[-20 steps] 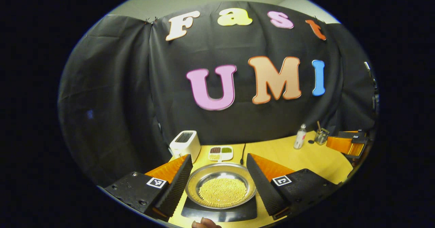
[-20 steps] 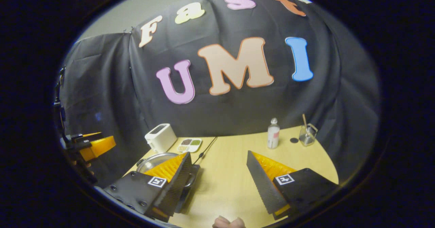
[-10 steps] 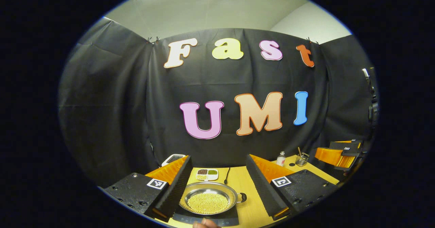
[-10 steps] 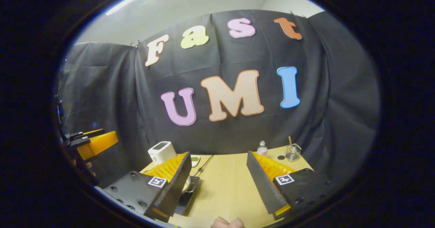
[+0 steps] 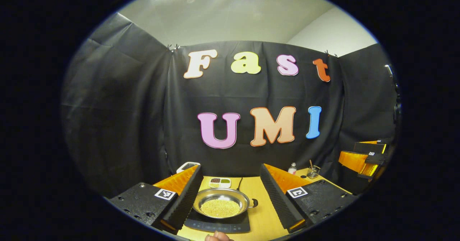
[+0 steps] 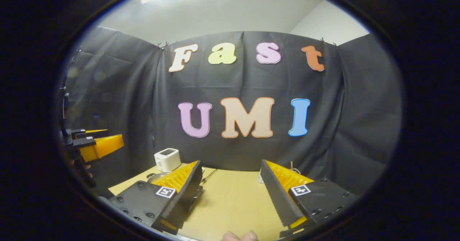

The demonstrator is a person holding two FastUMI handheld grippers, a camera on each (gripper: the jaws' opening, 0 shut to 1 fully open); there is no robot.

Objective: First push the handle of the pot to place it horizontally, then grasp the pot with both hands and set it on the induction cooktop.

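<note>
I read the pot [image 5: 221,207] as already set down on the cooktop [image 5: 215,226]: from the left gripper view it sits flat and centred on the dark slab, just ahead of and below my left hand-held gripper [image 5: 230,194], with its small side handle [image 5: 253,202] sticking out level toward the right finger, which suggests the push came off as intended. Yellow grains cover the pot's floor, so a level seat matters. My left hand-held gripper is spread wide with nothing between the fingers, well above the pot and touching nothing. My right hand-held gripper [image 6: 230,194] is likewise wide and empty, over bare worktop [image 6: 230,201], with the rim of the pot just peeking beside its left finger. I judge the task essentially finished, both tools clear of the load. Beyond the pot lie a small divided dish [image 5: 220,182] and a dark cable [image 5: 238,183]; a white toaster [image 6: 166,159] stands farther off to the left, and a bottle [image 5: 292,168] and a glass jar [image 5: 313,171] sit far right. None of these crowds the cooktop or blocks my way out.
</note>
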